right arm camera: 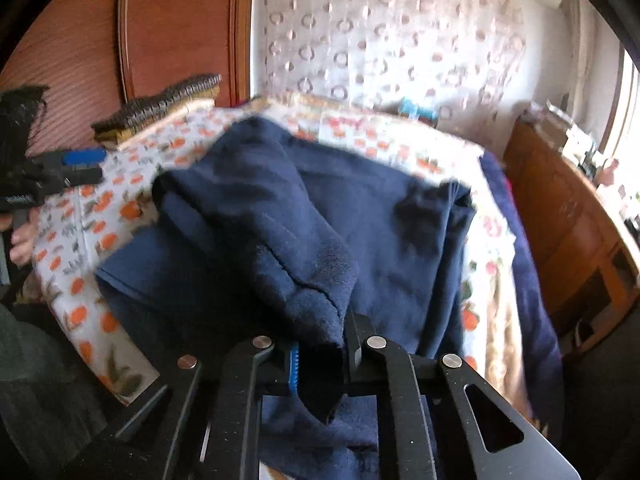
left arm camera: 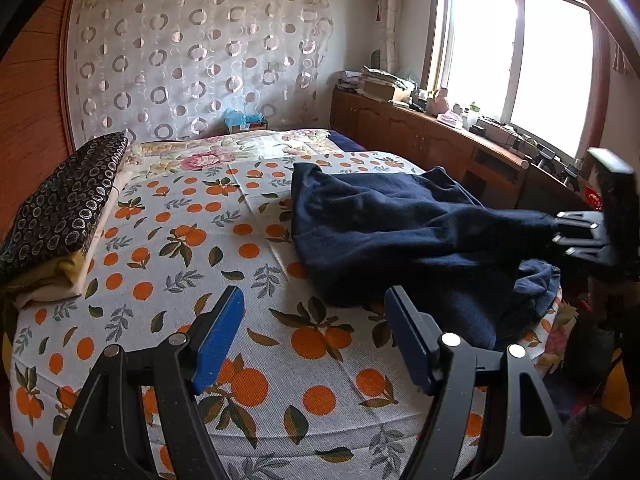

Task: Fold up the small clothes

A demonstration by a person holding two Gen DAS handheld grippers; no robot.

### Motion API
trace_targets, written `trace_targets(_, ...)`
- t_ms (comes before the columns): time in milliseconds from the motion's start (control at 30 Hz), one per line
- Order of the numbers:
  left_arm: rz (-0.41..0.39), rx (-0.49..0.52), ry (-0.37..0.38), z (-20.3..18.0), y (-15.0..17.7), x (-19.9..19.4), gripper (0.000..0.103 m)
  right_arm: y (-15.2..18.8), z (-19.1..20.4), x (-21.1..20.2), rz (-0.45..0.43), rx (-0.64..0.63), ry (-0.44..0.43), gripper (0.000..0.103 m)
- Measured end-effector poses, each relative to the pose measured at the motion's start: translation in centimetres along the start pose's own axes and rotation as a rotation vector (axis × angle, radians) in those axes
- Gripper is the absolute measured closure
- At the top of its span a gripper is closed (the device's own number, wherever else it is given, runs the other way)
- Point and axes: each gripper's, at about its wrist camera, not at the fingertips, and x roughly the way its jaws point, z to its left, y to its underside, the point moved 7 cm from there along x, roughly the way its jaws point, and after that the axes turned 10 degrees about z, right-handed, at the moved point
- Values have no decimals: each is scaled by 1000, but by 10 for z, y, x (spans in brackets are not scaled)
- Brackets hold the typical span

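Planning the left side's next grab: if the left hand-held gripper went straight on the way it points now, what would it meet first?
Probably the orange-print bedsheet: the open left hand-held gripper tilts down at bare sheet. The navy garment lies just right of that line, though depth is hard to judge.

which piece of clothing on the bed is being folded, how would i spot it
On the bed with the orange-print sheet, look to the window side. The navy fleece garment sprawls there, one end pinched in the right gripper. It is plain dark blue and loose, unlike the patterned folded stack opposite.
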Motion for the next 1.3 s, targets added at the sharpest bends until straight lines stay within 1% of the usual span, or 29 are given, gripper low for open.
trace_targets(133,-9,5,-5,0,-1,-3,29,-5,6,-31,-67,0,-3,90)
trace_targets(200,-14,5,-6,-2,-2,-6,29,-3,7,-42,-71,1,-1,90)
trace_targets(300,-23,11,-9,-4,-3,-10,29,10,4,-44,-24,-16,54,90)
trace_targets(433,-32,15,-10,-7,-4,-12,29,36,-1,-26,65,7,53,90)
trace_targets(533,-25,24,-14,-9,-4,-9,29,50,-4,-15,92,44,42,90)
trace_targets(600,-23,26,-19,-9,-3,-8,29,55,-3,-12,104,56,46,84)
trace_targets(667,-23,24,-17,-9,-3,-8,29,56,-2,-16,105,59,69,78)
trace_targets(700,-22,24,-17,-9,-3,-7,29,56,-2,-18,102,61,75,76)
trace_targets(733,-22,23,-19,-9,-2,-6,29,53,-3,-21,96,63,81,72)
trace_targets(767,-22,21,-20,-9,-2,-6,29,47,-4,-23,88,67,89,62)
trace_targets(800,-22,19,-20,-9,-2,-6,29,39,-6,-25,84,70,99,55)
trace_targets(833,-23,17,-20,-8,-1,-6,29,36,-7,-27,80,71,115,44)
trace_targets(867,-24,14,-21,-8,-1,-6,29,31,-6,-30,68,70,131,41)
trace_targets(967,-29,11,-27,-6,-1,-8,29,19,3,-35,34,48,129,40)
trace_targets(1133,-42,6,-42,0,-1,-14,29,-9,35,-22,-3,-20,81,40)
trace_targets(1300,-58,-11,-53,9,-2,-23,29,-36,70,8,3,-88,-18,40)
